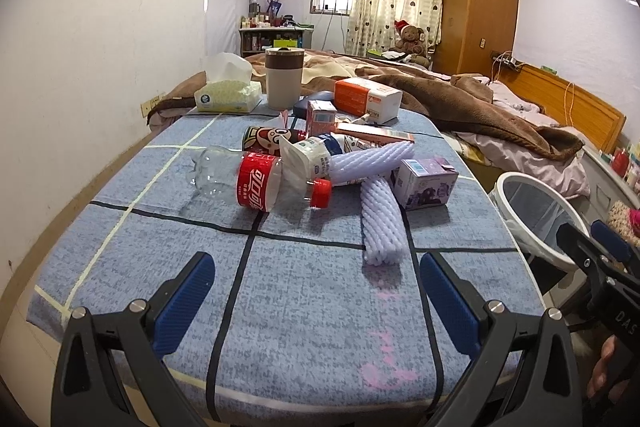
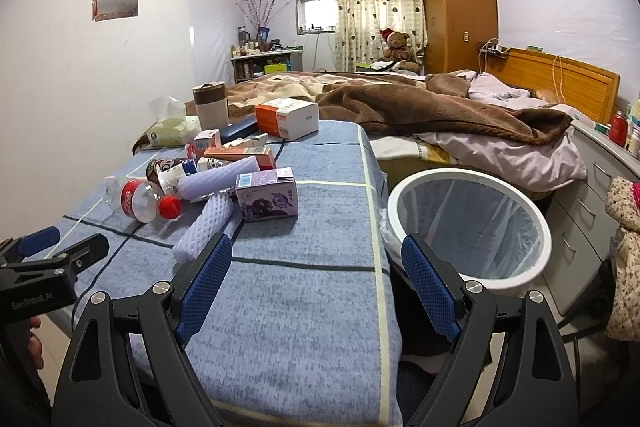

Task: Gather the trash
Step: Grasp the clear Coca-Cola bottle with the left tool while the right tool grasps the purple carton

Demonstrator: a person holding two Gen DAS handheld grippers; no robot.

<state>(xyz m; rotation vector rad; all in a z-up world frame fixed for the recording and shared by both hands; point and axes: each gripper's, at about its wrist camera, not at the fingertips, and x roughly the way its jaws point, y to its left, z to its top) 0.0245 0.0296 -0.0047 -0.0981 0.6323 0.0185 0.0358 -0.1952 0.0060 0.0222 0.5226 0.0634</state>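
Observation:
A pile of trash lies on the blue checked table cover [image 1: 304,299]: an empty cola bottle [image 1: 260,183] with a red cap, two lilac foam nets [image 1: 382,223], a purple carton [image 1: 426,183], a crumpled white pouch [image 1: 310,157], a dark can [image 1: 268,139] and small boxes. The pile also shows in the right wrist view, with the bottle [image 2: 140,201] and the purple carton [image 2: 266,195]. My left gripper [image 1: 314,281] is open and empty, short of the pile. My right gripper [image 2: 316,261] is open and empty over the table's right edge, beside the white bin [image 2: 468,227].
A tissue pack [image 1: 228,95], a white cup [image 1: 283,77] and an orange-white box [image 1: 368,97] stand at the table's far end. A bed with a brown blanket [image 2: 440,107] lies behind. A drawer unit [image 2: 592,203] is at the right.

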